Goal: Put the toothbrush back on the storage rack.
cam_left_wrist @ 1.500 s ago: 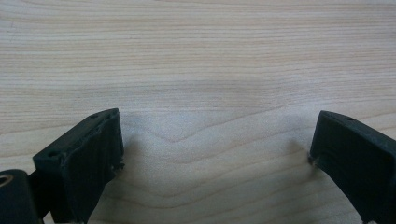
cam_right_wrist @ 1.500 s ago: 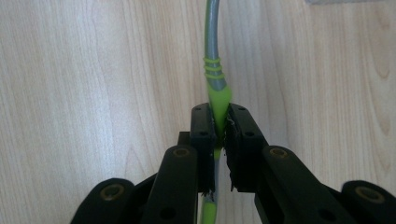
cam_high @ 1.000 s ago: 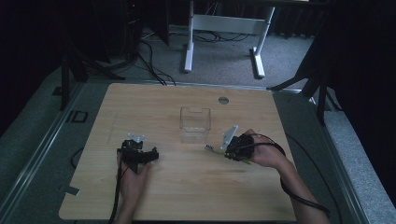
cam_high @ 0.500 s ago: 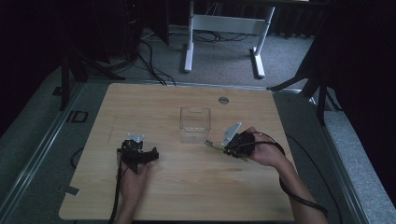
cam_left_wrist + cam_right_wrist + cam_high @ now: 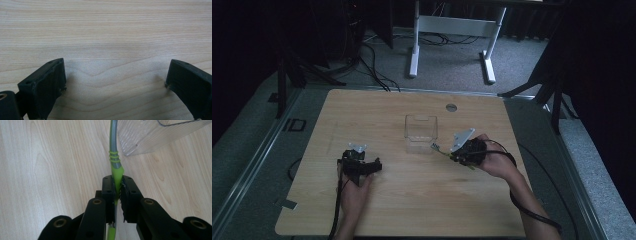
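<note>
Item 1. Left gripper [image 5: 373, 167]: rested on the table [image 5: 377, 107] toward its near left corner, jaws spread wide with bare wood between them; nothing is held, and it is judged parked while the other hand works.

Item 2. Right gripper [image 5: 118, 187]: held by a hand right of the table's middle, jaws pressed together on the green handle of a slim green-and-grey utensil [image 5: 114, 147]. The grip low on the handle leaves the grey end free, pointed at the container, probably for placing inside.

Item 3. Clear plastic container [image 5: 421, 131]: stood upright at the table's middle, open-topped, just beyond the utensil's tip; no contents can be seen.
</note>
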The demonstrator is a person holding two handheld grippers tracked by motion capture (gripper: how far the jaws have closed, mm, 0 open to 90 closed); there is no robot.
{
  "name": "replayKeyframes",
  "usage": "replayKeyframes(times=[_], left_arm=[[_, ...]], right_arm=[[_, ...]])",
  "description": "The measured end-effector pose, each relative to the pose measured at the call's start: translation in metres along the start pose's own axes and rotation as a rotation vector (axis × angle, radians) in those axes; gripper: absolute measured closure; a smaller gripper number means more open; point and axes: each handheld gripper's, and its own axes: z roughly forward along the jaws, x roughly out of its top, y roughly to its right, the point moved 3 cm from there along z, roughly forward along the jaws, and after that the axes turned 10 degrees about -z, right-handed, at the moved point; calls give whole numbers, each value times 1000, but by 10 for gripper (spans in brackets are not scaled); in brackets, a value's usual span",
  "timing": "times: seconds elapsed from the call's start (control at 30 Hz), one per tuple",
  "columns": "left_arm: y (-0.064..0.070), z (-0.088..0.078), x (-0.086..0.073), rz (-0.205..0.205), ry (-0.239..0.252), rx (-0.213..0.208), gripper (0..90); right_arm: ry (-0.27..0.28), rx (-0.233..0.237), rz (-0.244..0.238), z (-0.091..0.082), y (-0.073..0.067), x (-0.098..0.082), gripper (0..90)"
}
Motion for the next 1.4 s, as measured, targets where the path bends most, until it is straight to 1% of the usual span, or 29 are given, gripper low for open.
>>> replayKeyframes(times=[0.47,0.93,1.2,1.4], left_arm=[[0,0,0,0,0,0,30],[0,0,0,1,0,0,30],[0,0,0,0,0,0,30],[0,0,0,1,0,0,30]], right_arm=[[30,-23,28,-1,3,1,819],[53,-26,36,-3,4,3,819],[95,-37,58,-4,5,5,819],[111,-47,66,-4,6,7,819]])
